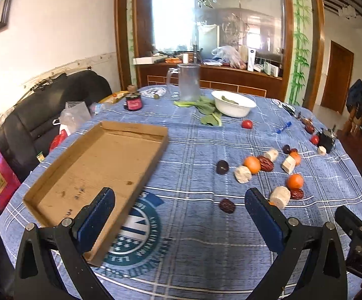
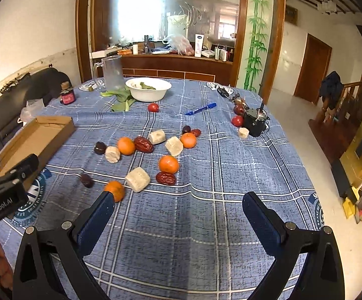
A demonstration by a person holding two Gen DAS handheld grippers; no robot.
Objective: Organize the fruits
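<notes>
Several small oranges (image 2: 168,164), red dates (image 2: 165,178), dark plums (image 2: 100,147) and pale cut chunks (image 2: 137,179) lie scattered mid-table on the blue checked cloth (image 2: 206,225). An empty shallow cardboard tray (image 1: 100,170) sits to their left. My left gripper (image 1: 179,215) hovers open between the tray's near edge and the fruit, with a date (image 1: 227,205) just ahead of its right finger. My right gripper (image 2: 178,215) is open above bare cloth; one orange (image 2: 115,190) sits at its left fingertip. Nothing is held.
A white bowl (image 2: 147,89) with greens, a clear jug (image 2: 112,73), a small jar (image 2: 67,96), a blue pen (image 2: 200,109), tomatoes (image 2: 153,107) and a black object (image 2: 254,122) stand further back. A dark sofa (image 1: 55,105) borders the table's left.
</notes>
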